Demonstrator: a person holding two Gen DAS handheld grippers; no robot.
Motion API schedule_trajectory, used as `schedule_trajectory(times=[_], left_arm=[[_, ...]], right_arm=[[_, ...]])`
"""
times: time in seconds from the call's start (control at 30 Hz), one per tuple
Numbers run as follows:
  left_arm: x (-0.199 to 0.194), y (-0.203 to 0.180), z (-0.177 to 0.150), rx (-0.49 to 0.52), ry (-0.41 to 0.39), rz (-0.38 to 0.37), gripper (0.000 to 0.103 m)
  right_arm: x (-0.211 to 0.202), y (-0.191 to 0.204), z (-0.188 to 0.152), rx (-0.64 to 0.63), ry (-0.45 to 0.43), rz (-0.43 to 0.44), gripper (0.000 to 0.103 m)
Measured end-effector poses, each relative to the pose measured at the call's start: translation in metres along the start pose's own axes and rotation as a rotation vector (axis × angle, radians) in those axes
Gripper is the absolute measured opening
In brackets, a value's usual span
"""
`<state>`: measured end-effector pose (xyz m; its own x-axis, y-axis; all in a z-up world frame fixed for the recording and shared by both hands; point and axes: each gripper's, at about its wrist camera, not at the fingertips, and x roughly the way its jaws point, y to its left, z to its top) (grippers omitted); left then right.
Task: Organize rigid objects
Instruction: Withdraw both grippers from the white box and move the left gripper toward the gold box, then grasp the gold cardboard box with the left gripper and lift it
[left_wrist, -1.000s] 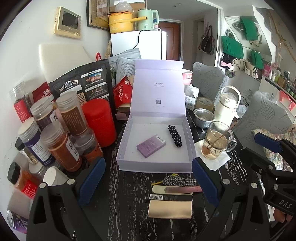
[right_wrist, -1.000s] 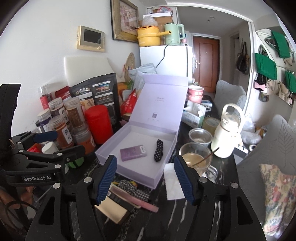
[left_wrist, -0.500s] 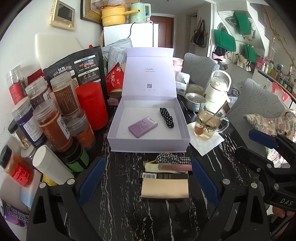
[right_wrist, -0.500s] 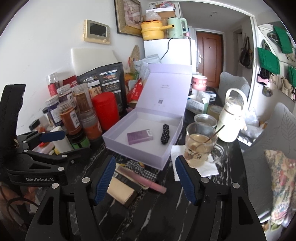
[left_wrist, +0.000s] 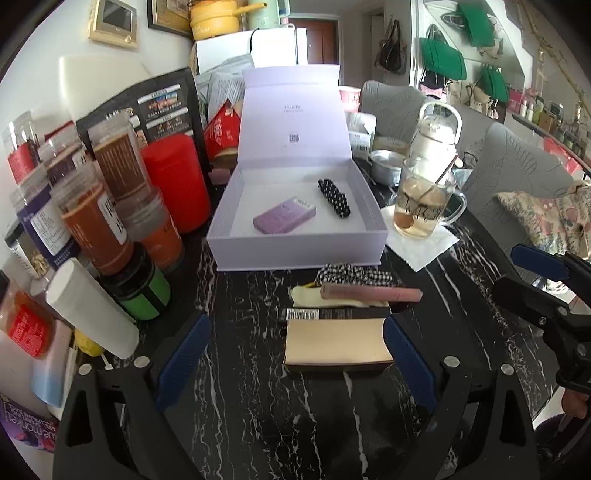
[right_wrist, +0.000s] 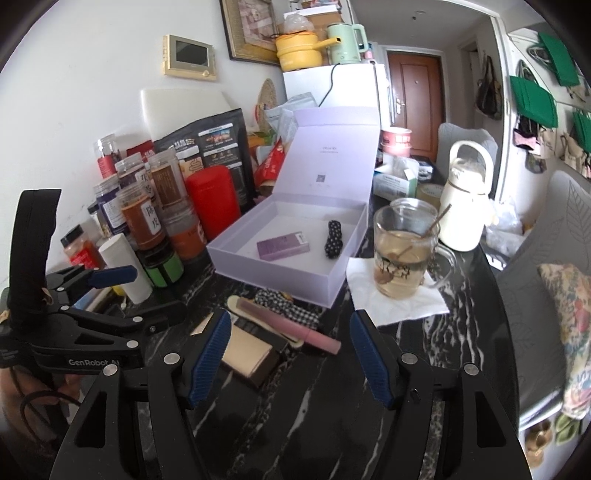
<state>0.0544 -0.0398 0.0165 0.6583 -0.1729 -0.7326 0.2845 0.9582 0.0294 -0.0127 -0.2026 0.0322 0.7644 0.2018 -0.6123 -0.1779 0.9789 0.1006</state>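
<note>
An open lilac box (left_wrist: 295, 254) (right_wrist: 284, 280) stands on the black marble table, holding a purple pack (left_wrist: 283, 219) (right_wrist: 282, 245) and a dotted black hair tie (left_wrist: 334, 198) (right_wrist: 332, 238). In front of it lie a gold-topped black box (left_wrist: 336, 345) (right_wrist: 246, 355), a pink tube (left_wrist: 369, 293) (right_wrist: 291, 328), a cream file (left_wrist: 306, 299) and a checked scrunchie (left_wrist: 351, 273) (right_wrist: 288, 304). My left gripper (left_wrist: 295, 362) is open and empty, its fingers either side of the gold box. My right gripper (right_wrist: 291, 354) is open and empty, just right of the gold box.
Spice jars (left_wrist: 96, 225), a red canister (left_wrist: 173, 181) and a white tube (left_wrist: 92, 308) crowd the left. A glass mug of tea (left_wrist: 424, 199) (right_wrist: 402, 251) on a napkin and a white kettle (right_wrist: 467, 203) stand right of the box. Grey chairs stand at the right.
Both grippers have pulled back and down toward the table front. The items in front of the box now appear larger and nearer. Both stay open.
</note>
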Motion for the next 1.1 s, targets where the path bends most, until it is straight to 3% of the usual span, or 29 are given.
schedule_trajectory(times=[0.17,0.33,1.1], left_arm=[[0.019,0.002,-0.007,-0.029,0.042,-0.022,0.096],[0.038,0.004,-0.007,-0.031,0.076,0.024,0.096],[0.106,0.019,0.008,-0.014,0.188,0.105,0.096]], right_arm=[[0.011,-0.008,-0.013,0.019,0.029,-0.001,0.068],[0.022,-0.012,-0.021,0.031,0.045,0.008,0.068],[0.047,-0.026,-0.019,0.048,0.086,-0.015,0.068]])
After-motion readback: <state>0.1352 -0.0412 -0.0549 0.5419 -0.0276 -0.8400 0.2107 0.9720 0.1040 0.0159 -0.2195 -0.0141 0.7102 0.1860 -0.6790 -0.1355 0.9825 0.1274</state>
